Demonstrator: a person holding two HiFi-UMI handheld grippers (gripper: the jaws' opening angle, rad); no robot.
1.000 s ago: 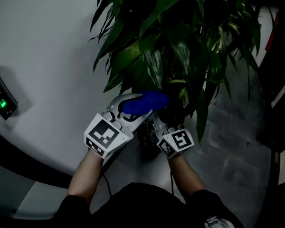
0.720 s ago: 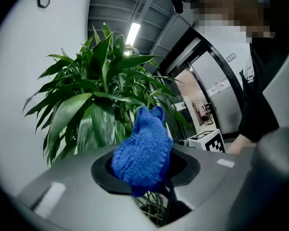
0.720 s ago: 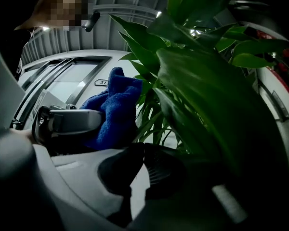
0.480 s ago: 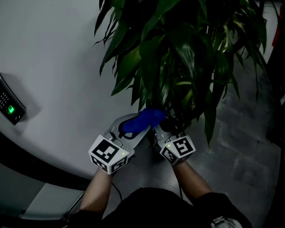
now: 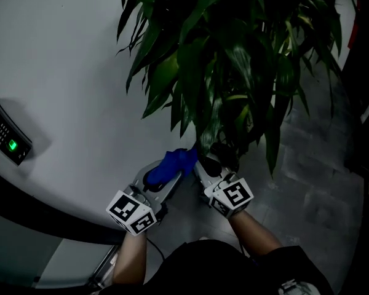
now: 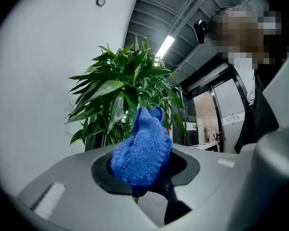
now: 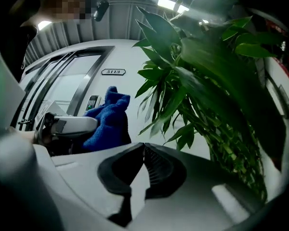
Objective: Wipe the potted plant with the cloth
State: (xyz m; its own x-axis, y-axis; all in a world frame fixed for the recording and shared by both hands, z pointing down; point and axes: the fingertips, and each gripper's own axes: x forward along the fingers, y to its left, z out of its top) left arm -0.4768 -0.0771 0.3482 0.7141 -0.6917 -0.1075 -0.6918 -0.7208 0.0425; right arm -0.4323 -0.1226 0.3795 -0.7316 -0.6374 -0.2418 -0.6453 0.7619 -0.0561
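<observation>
The blue cloth is soft, floppy knit, bunched up and pinched by the left gripper just under the lowest leaves of the potted plant. It's too dark to say if it's touching one. The leaves look thin and bendy, so I'd support them from underneath. The right gripper is pressed together on nothing, right beside it.
</observation>
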